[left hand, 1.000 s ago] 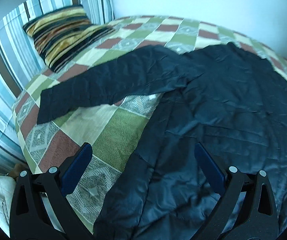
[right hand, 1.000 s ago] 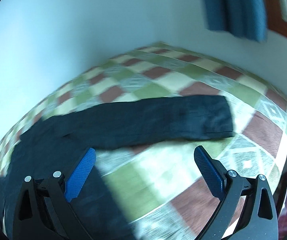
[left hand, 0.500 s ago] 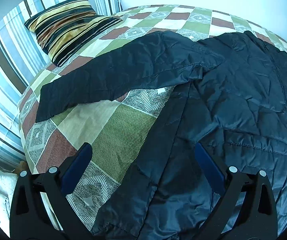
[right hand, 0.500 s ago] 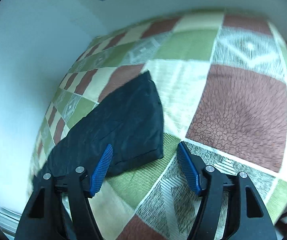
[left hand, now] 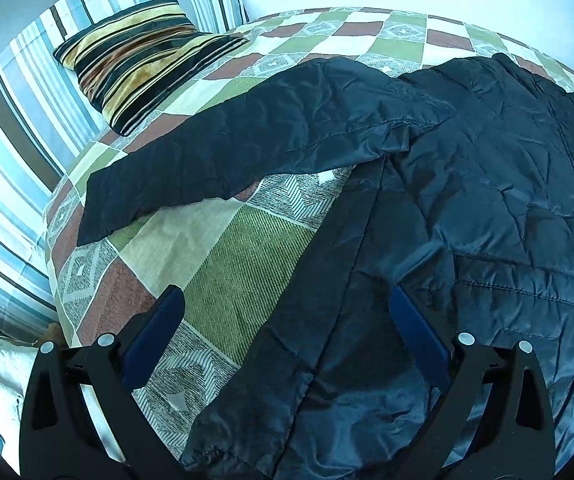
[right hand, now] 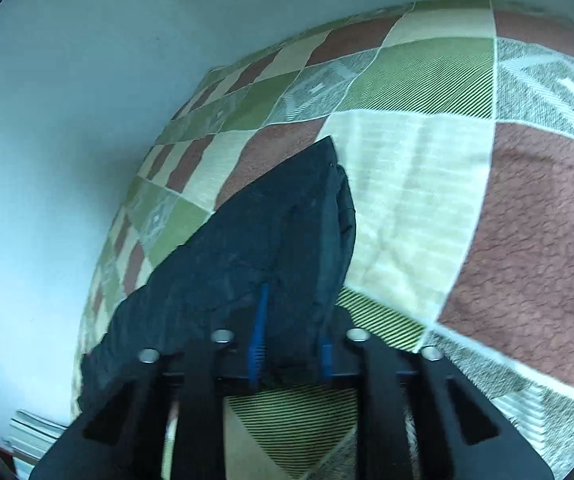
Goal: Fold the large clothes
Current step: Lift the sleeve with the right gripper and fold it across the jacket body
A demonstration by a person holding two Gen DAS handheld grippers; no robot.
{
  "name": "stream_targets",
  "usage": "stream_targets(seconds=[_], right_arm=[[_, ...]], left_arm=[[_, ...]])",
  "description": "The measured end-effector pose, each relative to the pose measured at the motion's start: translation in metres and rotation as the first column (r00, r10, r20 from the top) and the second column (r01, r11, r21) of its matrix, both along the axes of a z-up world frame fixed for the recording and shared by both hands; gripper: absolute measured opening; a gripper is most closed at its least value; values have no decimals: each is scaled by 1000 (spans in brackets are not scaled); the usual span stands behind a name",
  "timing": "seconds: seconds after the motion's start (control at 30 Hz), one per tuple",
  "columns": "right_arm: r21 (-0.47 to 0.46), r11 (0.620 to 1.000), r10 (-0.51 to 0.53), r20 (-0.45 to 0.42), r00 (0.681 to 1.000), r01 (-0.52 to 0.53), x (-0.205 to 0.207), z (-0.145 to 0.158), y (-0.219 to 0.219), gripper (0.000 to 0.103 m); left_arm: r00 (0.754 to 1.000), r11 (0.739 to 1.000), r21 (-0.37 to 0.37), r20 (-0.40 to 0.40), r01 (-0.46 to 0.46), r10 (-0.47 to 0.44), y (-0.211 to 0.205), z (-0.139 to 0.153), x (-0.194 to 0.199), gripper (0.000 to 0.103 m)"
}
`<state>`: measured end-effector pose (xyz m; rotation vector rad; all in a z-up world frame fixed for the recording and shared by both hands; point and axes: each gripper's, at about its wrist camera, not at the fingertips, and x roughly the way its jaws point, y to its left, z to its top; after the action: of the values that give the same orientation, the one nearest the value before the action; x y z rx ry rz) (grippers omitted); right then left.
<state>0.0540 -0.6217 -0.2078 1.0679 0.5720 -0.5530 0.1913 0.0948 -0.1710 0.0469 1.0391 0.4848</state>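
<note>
**Right gripper closing on the jacket sleeve**

The left gripper [left hand: 287, 312] hangs with its jaws spread wide, holding nothing, above the side edge of the dark quilted jacket [left hand: 487, 208]. The jacket lies spread flat on the checked bedspread [left hand: 223, 264], one sleeve [left hand: 247, 136] stretched toward the striped pillow [left hand: 143, 60]. The right gripper [right hand: 293, 320] is closing its jaws, with the cuff end of the other sleeve [right hand: 279, 232] bunched between its blue pads.

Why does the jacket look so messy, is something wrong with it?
Nothing is torn or spilled. The dark jacket is just crumpled, its sleeve stretched sideways over the checked bedspread. The right gripper is closing on the other sleeve's cuff.
</note>
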Motion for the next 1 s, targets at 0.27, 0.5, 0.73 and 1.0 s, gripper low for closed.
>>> stream_targets(seconds=[0.27, 0.5, 0.73, 1.0], right_arm=[[-209, 974, 108, 94, 990, -86, 26, 85, 65, 13], [-375, 875, 373, 121, 920, -306, 99, 151, 179, 11], [-404, 755, 593, 85, 801, -517, 171, 158, 304, 10], [-375, 615, 755, 26, 655, -694, 224, 135, 417, 10]], left_arm=[[1000, 1000, 7, 10, 8, -8, 8, -3, -5, 101], [1000, 999, -36, 23, 21, -20, 17, -2, -11, 101], [999, 997, -76, 28, 32, -30, 24, -3, -14, 101], [999, 994, -105, 29, 27, -25, 34, -7, -12, 101]])
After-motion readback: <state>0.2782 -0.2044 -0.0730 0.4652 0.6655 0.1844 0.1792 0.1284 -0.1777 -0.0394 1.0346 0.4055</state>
